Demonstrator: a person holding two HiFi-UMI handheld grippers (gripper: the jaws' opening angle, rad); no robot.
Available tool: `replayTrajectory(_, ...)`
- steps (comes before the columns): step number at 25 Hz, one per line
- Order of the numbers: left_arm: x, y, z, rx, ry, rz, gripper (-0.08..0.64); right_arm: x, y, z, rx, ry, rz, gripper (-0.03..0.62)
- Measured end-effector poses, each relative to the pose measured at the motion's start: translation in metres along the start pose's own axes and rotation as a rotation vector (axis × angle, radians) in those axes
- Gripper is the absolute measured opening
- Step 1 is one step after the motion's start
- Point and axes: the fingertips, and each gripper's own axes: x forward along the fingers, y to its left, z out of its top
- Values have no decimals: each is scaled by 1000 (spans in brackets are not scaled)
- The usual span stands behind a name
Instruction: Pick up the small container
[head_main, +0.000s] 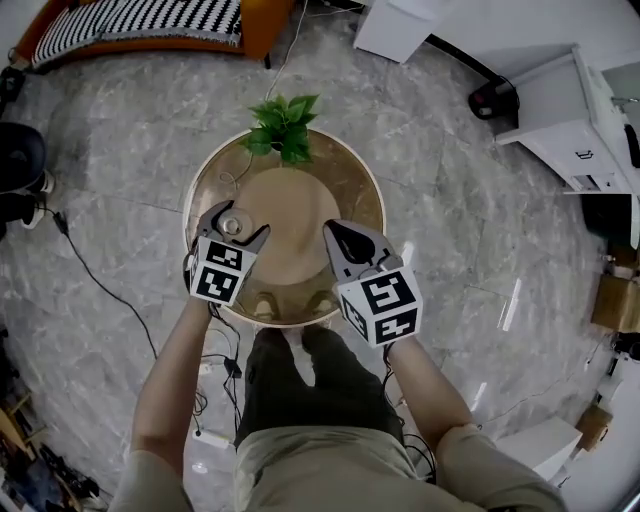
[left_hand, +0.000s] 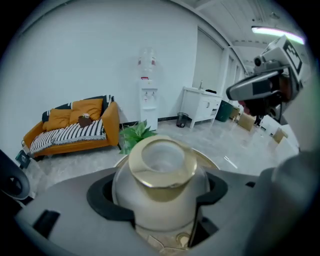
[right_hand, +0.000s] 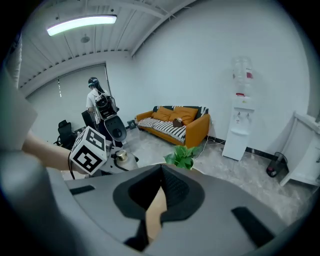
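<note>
The small container (head_main: 232, 224), a silver pot with a gold rim, sits between the jaws of my left gripper (head_main: 234, 228) over the left side of the round table (head_main: 368, 196). In the left gripper view the small container (left_hand: 161, 187) fills the gap and both dark pads press its sides; the left gripper (left_hand: 160, 200) is shut on it. Whether it rests on the table I cannot tell. My right gripper (head_main: 338, 240) hovers over the table's right side, shut and holding nothing. Its jaws meet in the right gripper view, where the right gripper (right_hand: 161, 175) faces the small container (right_hand: 121, 159).
A green potted plant (head_main: 285, 125) stands at the table's far edge. An orange sofa (head_main: 150, 25) is at the back left, white cabinets (head_main: 570, 110) at the right. Cables (head_main: 95, 280) lie on the marble floor. A person (right_hand: 97, 102) stands far off.
</note>
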Motion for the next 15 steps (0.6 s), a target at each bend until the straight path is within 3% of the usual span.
replayTrajectory(5, -78, -5, 56, -8, -76, 27, 338, -58, 9, 52, -31, -56, -17, -3)
replayTrajectory(15, -227, -48, 133, 94, -186, 66, 339, -182, 49, 137, -90, -190, -10, -3)
